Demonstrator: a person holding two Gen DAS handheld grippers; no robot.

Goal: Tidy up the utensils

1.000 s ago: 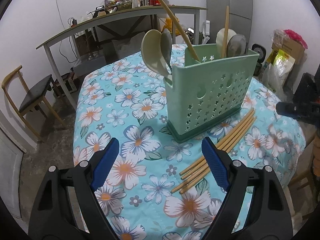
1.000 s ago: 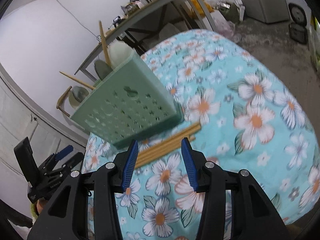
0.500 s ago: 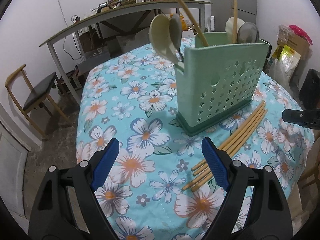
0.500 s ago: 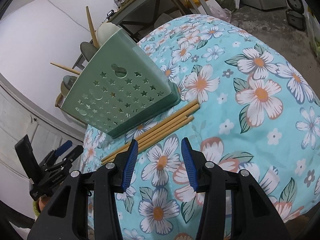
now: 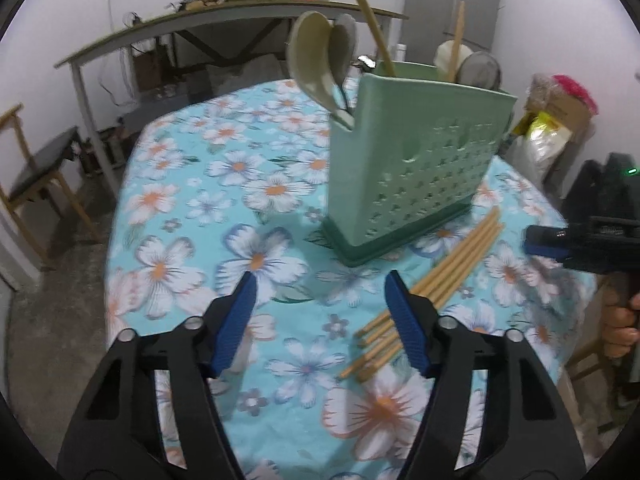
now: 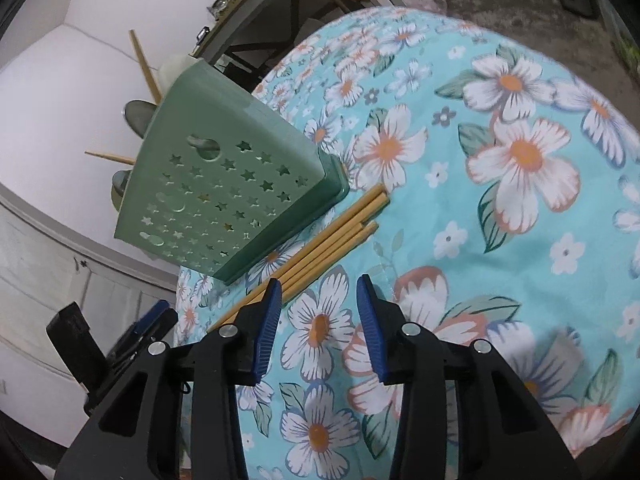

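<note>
Round table under a turquoise floral cloth. Green perforated utensil caddy stands upright on it, star and moon cut-outs on the long face, darker green base.

Contents of caddy: two pale spoons at one end, bowls up and leaning outward; a long curved wooden handle beside them; at the other end a straight wooden stick, a white utensil and a grey round-headed one. Which compartment each sits in cannot be told.

Loose items: bundle of bamboo chopsticks lying flat on the cloth, roughly parallel, running along the caddy's long base and just beside it; whether they touch the base is not clear.

Left gripper: blue pads apart, nothing between them, jaws have just been closing. It hangs over bare cloth; the near ends of the chopsticks lie just beside its right-hand finger, partly hidden behind it.

Right gripper: pads apart but narrower, empty, jaws also just been closing. Its left-hand finger overlaps the chopstick bundle in its own view; contact cannot be confirmed.

From the left wrist view the right gripper shows at the frame's right edge, a hand on its grip.

Background: long trestle table against the wall with clutter on top, wooden chair at the left, bags and boxes at the right
</note>
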